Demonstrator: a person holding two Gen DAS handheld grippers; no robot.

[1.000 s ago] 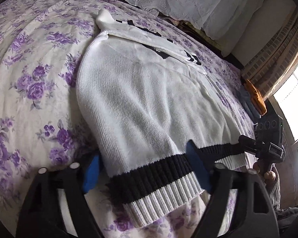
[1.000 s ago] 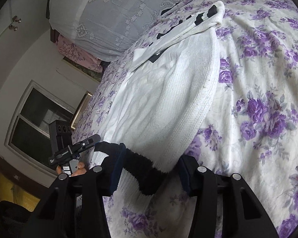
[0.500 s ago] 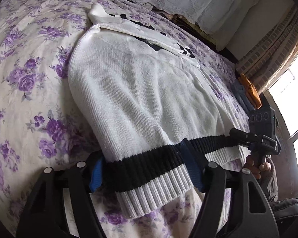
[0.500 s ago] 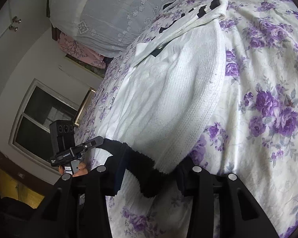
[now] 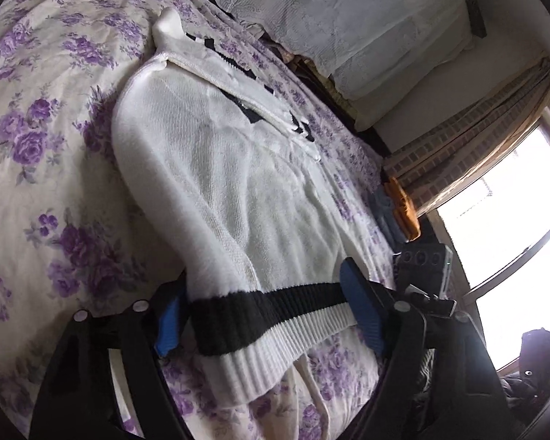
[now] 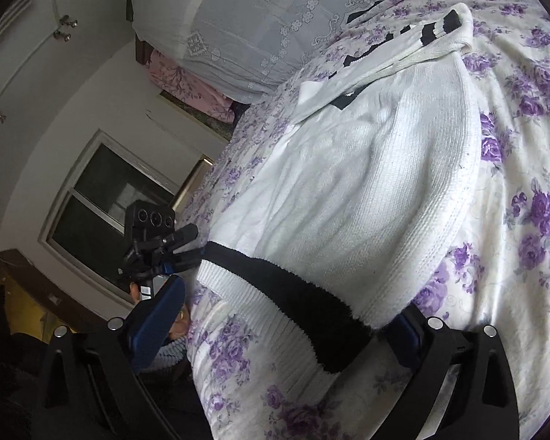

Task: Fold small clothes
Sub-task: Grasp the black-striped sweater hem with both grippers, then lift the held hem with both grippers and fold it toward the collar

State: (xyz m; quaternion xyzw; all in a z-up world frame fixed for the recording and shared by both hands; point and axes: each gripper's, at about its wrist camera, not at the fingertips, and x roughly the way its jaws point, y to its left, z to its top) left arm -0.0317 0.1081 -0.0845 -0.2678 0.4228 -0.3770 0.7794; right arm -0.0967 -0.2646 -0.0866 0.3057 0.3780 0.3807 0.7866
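Purple-flowered bedspread (image 5: pixel 36 146), covering the bed. White knit sweater (image 5: pixel 238 190), lying lengthwise on it, collar toward the lace-covered pillows (image 5: pixel 348 18), black-and-white ribbed hem (image 5: pixel 275 311) nearest the cameras. Left gripper (image 5: pixel 267 315): blue pads spread wide, hem corner lying between them, apparently not pinched. Right gripper (image 6: pixel 282 315): fingers likewise wide apart, straddling the opposite hem corner; contact with the right-hand pad is hidden by fabric. Window (image 5: pixel 513 212) beyond the bed's right edge.
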